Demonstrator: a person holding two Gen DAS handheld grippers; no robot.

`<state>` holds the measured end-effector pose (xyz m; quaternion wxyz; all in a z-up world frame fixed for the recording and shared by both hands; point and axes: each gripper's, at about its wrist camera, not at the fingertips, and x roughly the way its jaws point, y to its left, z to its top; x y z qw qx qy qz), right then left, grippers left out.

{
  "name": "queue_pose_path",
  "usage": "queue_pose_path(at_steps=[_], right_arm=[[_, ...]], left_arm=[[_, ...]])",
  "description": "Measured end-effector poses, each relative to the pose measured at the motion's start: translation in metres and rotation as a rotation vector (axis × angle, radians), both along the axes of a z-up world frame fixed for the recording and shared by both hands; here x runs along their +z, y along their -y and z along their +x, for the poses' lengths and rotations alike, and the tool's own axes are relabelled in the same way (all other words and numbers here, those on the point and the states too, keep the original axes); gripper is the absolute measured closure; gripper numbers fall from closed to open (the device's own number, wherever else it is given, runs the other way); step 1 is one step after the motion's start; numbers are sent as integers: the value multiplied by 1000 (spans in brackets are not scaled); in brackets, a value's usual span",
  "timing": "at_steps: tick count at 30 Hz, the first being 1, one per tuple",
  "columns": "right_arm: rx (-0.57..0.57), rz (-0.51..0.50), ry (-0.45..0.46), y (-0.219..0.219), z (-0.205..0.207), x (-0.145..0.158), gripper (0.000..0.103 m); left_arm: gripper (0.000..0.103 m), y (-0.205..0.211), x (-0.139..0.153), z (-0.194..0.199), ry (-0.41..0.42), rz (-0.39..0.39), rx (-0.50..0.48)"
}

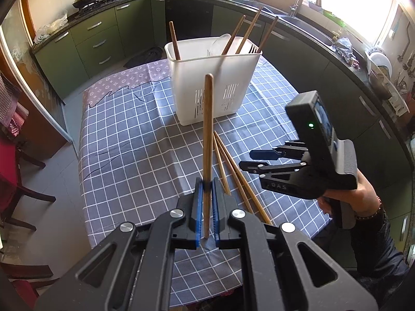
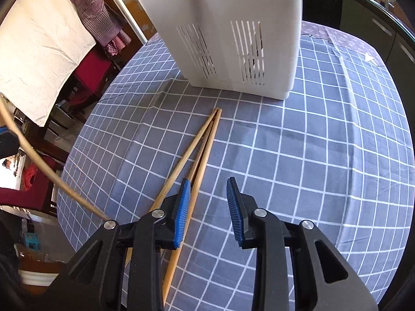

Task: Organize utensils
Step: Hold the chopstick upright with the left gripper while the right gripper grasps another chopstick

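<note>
My left gripper [image 1: 206, 184] is shut on a wooden chopstick [image 1: 208, 129] and holds it upright above the table, in front of the white slotted utensil holder [image 1: 212, 83]. The holder has several chopsticks and a fork standing in it. Three loose chopsticks [image 1: 233, 173] lie on the checked tablecloth to the right of my left gripper. My right gripper [image 2: 207, 189] is open and empty, low over the cloth, with its left pad [image 2: 182, 207] over the loose chopsticks [image 2: 199, 150]. The holder [image 2: 233, 33] stands just beyond them. The held chopstick shows at the left edge [image 2: 31, 153].
The table wears a blue-grey checked cloth [image 1: 129, 142]. Dark red chairs [image 1: 15, 171] stand at its left. Green kitchen cabinets [image 1: 98, 41] and a counter with pans and a sink run behind. The right gripper's body [image 1: 319, 155] hovers at the table's right side.
</note>
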<state>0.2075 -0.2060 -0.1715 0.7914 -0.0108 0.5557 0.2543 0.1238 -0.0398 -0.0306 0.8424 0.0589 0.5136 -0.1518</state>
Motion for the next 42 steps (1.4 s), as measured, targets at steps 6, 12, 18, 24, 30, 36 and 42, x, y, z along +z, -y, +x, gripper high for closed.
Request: queue_pose_path(at_steps=[6, 12, 18, 24, 30, 36, 42], right_arm=[[6, -82, -8, -17, 12, -8, 74], [24, -120, -2, -22, 10, -11, 74], [2, -187, 40, -9, 7, -3, 74], [32, -219, 25, -21, 8, -7, 74], [54, -230, 32, -39, 6, -12, 92], [34, -179, 51, -30, 6, -4, 96], [-7, -76, 192, -8, -11, 52, 96]], left_arm=[[96, 0, 2, -3, 4, -8, -17], [96, -2, 1, -3, 6, -15, -20], [96, -4, 1, -3, 7, -18, -18], [96, -5, 0, -2, 9, -17, -17], [96, -6, 0, -2, 10, -15, -18], [96, -6, 0, -2, 9, -15, -17], [96, -6, 1, -2, 12, -10, -16]])
